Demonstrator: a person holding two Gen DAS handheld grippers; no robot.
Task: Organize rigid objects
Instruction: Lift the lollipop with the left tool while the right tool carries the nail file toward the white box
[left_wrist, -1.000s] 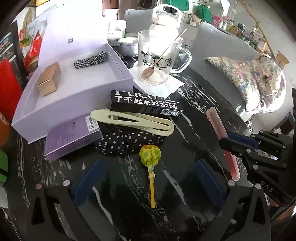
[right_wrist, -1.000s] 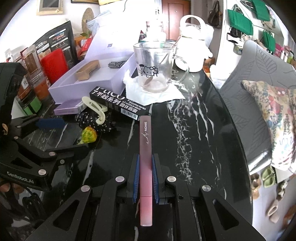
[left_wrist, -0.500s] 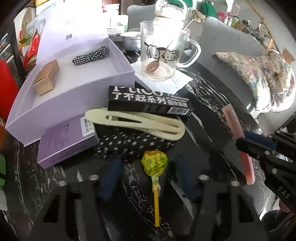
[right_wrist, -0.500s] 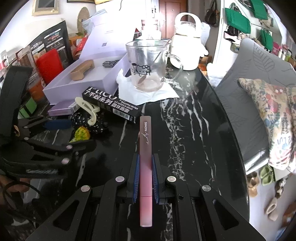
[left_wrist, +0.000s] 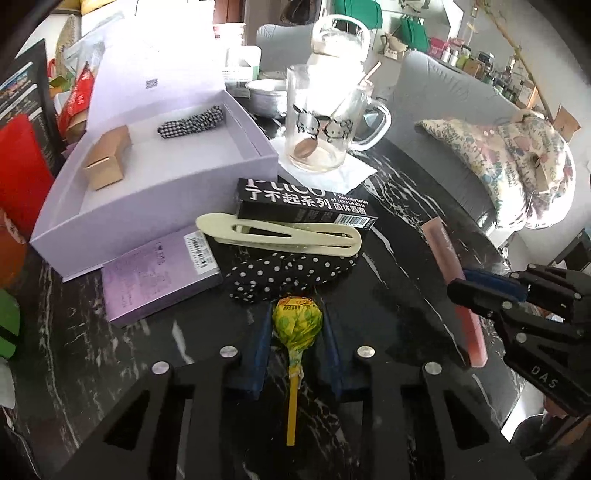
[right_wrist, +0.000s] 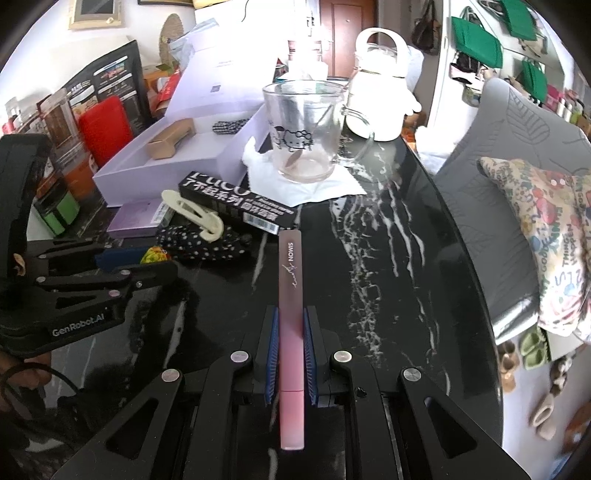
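A yellow-green wrapped lollipop (left_wrist: 297, 321) lies on the black marble table (left_wrist: 388, 295), stick pointing toward me. My left gripper (left_wrist: 296, 309) is closing; its blue pads (left_wrist: 263, 339) meet both sides of the lollipop's head. The right wrist view shows the left gripper (right_wrist: 147, 266) from the side, with the lollipop (right_wrist: 155, 254) peeking out. My right gripper (right_wrist: 290, 314) is shut on a long pink stick-shaped case (right_wrist: 290, 280), held low over the table. That case (left_wrist: 443, 247) and the right gripper (left_wrist: 491, 291) sit at the right of the left wrist view.
Just beyond the lollipop are a polka-dot fabric piece (left_wrist: 291, 273), a cream hair clip (left_wrist: 280, 236), a black carton (left_wrist: 306, 203) and a small purple box (left_wrist: 159, 273). The open lilac box (left_wrist: 159, 195) holds a brown carton and a checked scrunchie. A glass mug (left_wrist: 321, 125) stands behind.
The left gripper's jaws have gone from wide apart to closed in around the lollipop's head, and the view has edged closer. The right gripper and pink case have not moved.
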